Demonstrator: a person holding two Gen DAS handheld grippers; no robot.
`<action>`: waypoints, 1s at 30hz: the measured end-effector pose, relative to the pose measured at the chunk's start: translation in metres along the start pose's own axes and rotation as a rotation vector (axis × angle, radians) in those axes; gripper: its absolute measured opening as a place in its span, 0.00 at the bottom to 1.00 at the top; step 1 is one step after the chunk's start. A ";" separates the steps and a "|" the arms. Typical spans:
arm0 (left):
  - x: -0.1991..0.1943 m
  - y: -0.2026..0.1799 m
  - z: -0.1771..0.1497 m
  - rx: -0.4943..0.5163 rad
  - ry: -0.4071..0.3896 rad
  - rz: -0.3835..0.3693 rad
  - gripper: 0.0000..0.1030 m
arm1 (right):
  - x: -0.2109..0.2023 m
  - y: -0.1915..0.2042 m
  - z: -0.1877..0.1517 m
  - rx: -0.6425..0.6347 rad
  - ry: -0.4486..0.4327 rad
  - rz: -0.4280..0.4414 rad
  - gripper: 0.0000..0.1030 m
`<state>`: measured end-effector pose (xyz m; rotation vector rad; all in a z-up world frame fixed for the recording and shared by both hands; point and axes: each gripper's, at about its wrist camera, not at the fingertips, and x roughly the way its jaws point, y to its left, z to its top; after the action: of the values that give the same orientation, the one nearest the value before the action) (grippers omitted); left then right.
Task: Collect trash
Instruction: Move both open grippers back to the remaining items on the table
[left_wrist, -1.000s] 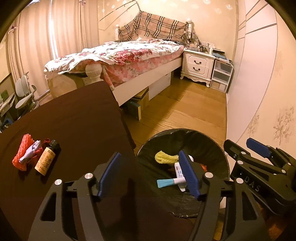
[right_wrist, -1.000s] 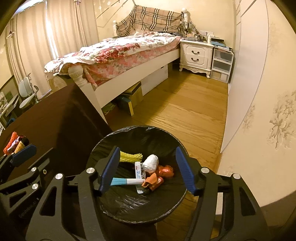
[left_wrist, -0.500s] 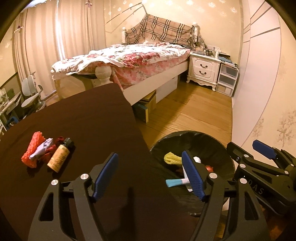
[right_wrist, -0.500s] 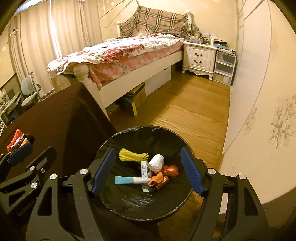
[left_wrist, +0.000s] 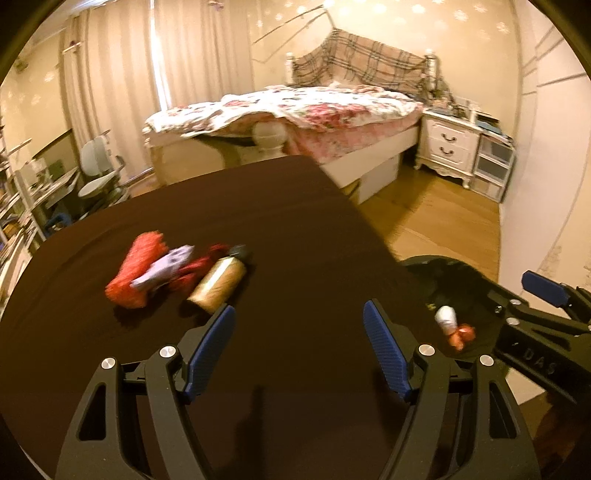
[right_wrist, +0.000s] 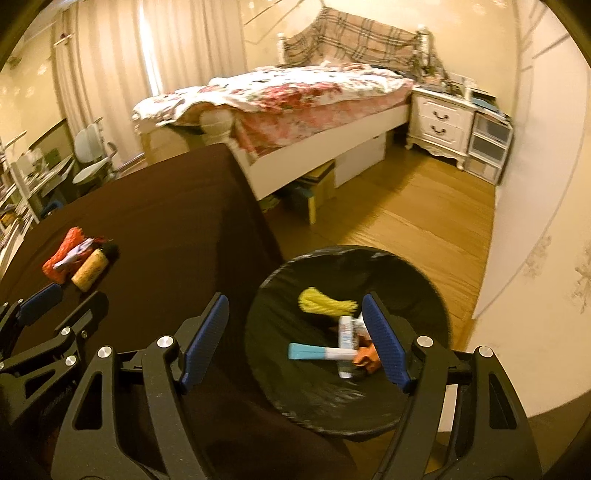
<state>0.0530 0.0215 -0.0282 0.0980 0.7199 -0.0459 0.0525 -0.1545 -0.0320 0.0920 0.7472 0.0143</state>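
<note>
Table trash pile (left_wrist: 173, 273) blurred, wrapper illegible.

Warm amber indoor light, brightest through the curtains (left_wrist: 122, 74) at upper left; motion blur smears both views; fisheye bends the edges, corners vignetted black; dark table (left_wrist: 258, 229) swallows detail.

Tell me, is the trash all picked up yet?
Not yet. The black-lined round bin already holds a yellow bundle and a teal-handled stick. Both the left gripper and right gripper are open, empty. A red mesh wad and small brown bottle remain on the dark table.
</note>
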 end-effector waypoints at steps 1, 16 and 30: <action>0.000 0.009 -0.002 -0.013 0.004 0.015 0.70 | 0.001 0.006 0.001 -0.009 0.004 0.012 0.71; -0.005 0.104 -0.024 -0.143 0.042 0.161 0.70 | 0.017 0.090 0.010 -0.130 0.049 0.139 0.71; -0.010 0.162 -0.034 -0.238 0.059 0.232 0.71 | 0.045 0.155 0.028 -0.142 0.089 0.212 0.71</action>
<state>0.0354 0.1866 -0.0351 -0.0455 0.7636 0.2645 0.1075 -0.0004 -0.0284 0.0353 0.8203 0.2747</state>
